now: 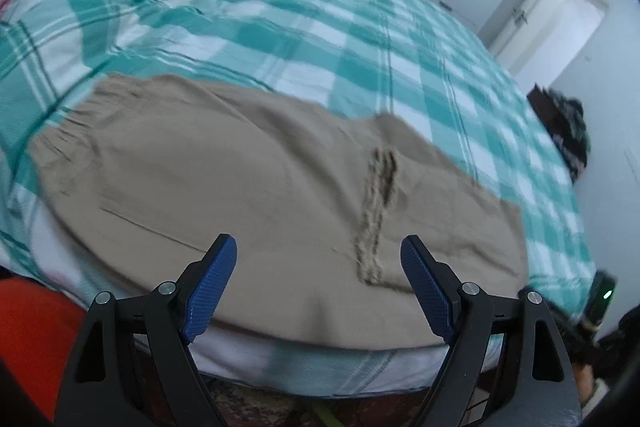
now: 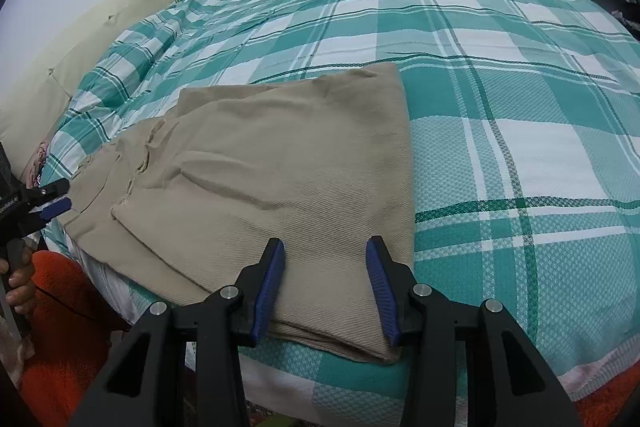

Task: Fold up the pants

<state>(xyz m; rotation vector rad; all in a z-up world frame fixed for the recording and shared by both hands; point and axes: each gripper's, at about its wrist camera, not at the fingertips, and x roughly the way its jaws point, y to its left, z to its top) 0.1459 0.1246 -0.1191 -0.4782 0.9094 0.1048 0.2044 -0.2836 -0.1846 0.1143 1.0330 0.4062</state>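
The left gripper (image 1: 319,247) and right gripper (image 2: 325,251) both hover with jaws apart, gripping nothing.

Folded tan pants (image 2: 280,179) lie on the checked bed (image 2: 500,107), apparently flat.

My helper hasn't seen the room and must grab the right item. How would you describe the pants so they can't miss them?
Find the bed with the teal-and-white checked cover. At its near edge lie the pants, a flat, folded slab of plain beige cloth. They are the only unpatterned tan thing on the cover, unlike the pale pillow at the headboard.
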